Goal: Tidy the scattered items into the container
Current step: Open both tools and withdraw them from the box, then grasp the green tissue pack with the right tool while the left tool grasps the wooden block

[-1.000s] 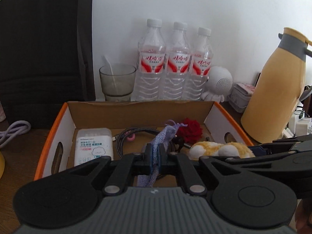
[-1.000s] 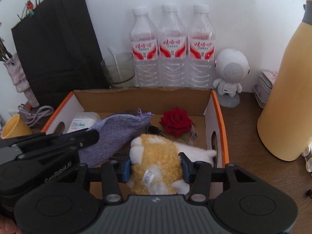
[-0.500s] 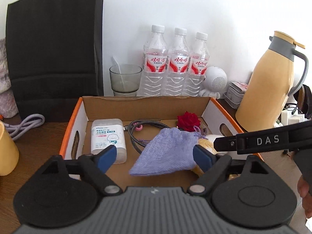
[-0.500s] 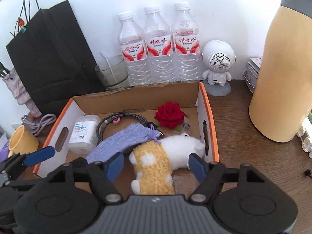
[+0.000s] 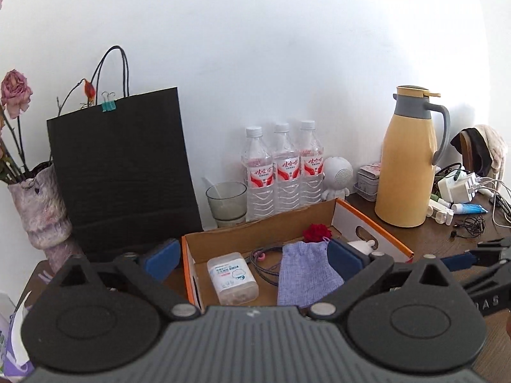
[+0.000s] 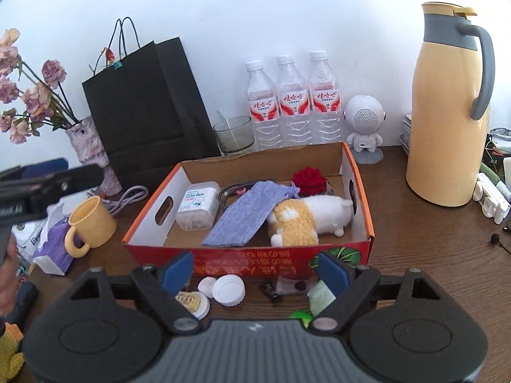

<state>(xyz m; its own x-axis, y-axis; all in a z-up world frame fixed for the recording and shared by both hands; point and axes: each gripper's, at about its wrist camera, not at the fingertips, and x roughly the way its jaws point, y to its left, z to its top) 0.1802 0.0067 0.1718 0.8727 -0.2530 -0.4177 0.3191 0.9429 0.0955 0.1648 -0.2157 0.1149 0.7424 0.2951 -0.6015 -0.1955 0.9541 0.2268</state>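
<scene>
Left tongs point(image 5: 252, 260): jaws wide apart after just opening, nothing between the pads; the purple pouch point(image 5: 305, 274) lies loose in the box point(image 5: 373, 233).
Right tongs point(image 6: 255, 269): jaws apart after just opening, empty; the plush toy point(image 6: 303, 217) lies in the box's right end, touching the pouch.
Box contents: wipes pack point(image 6: 198, 206), cable point(image 6: 230, 191), red rose point(image 6: 309, 177), all on the box floor.
Left to tidy: bottle cap point(image 6: 228, 289), small round tin point(image 6: 191, 303), dark sweet point(image 6: 270, 289) and green wrappers point(image 6: 321, 296) on the tabletop, just before the box front.
Risk, small pieces: these are low and flat; wide jaws could skid over them or push them under the box edge.
Risk, crowding: the yellow mug point(image 6: 91, 223) stands beside the box's left wall; a sweeping left hand could knock it.
Right view only: the scattered bits, mug and box front.
Left view only: chargers and tubes point(image 5: 453, 201) behind the yellow flask point(image 5: 407, 166).
</scene>
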